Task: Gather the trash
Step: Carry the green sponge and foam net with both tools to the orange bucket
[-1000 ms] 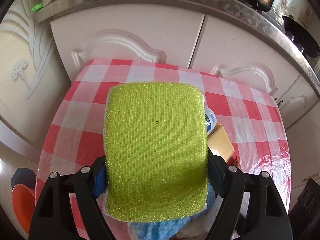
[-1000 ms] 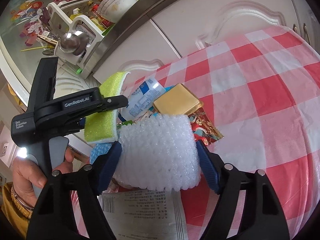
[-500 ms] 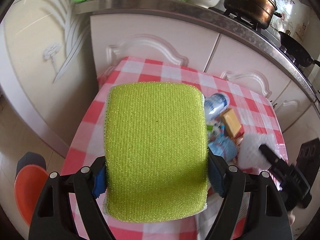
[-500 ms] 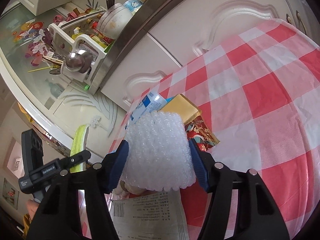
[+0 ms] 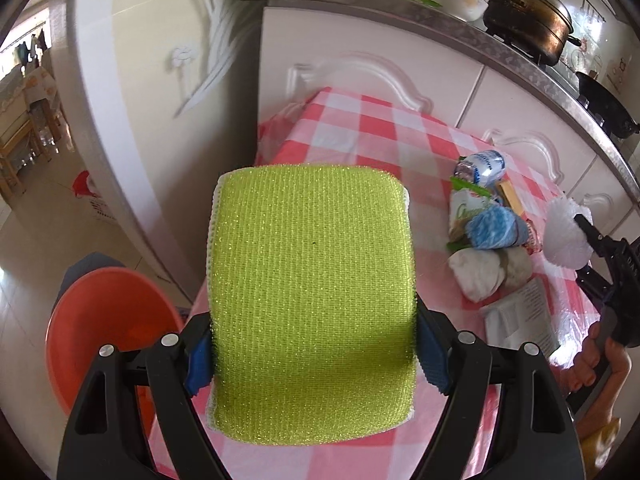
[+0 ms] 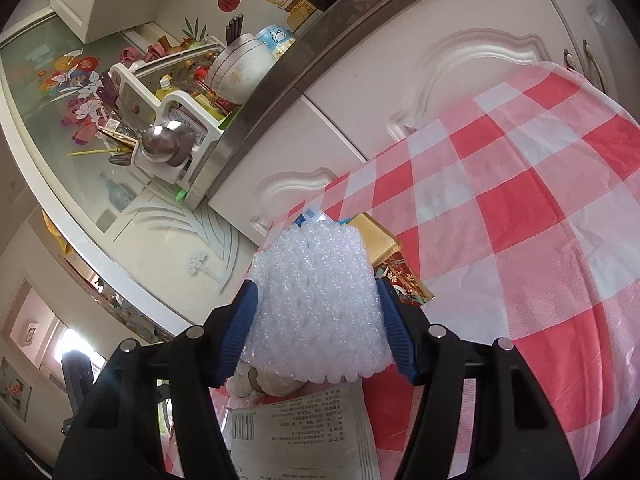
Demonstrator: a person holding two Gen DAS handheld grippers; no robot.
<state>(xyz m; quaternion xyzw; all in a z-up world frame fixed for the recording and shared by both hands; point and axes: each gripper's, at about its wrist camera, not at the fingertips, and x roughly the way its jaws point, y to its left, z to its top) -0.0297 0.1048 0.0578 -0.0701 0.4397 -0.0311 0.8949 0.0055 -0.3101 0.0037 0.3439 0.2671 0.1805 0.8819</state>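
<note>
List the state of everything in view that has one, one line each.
left gripper: shut on the green sponge, held in the air.
right gripper: shut on the white foam net.
orange bin: open, on the floor beside the table.
plastic bottle: lying on its side.
leaflet: lying flat.

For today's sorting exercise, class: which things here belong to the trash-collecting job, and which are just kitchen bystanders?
Part of the job:
green sponge in left gripper
white foam net in right gripper
orange bin
litter pile on checked tablecloth

Just lying about:
cooking pot
dish rack
cupboard doors
</note>
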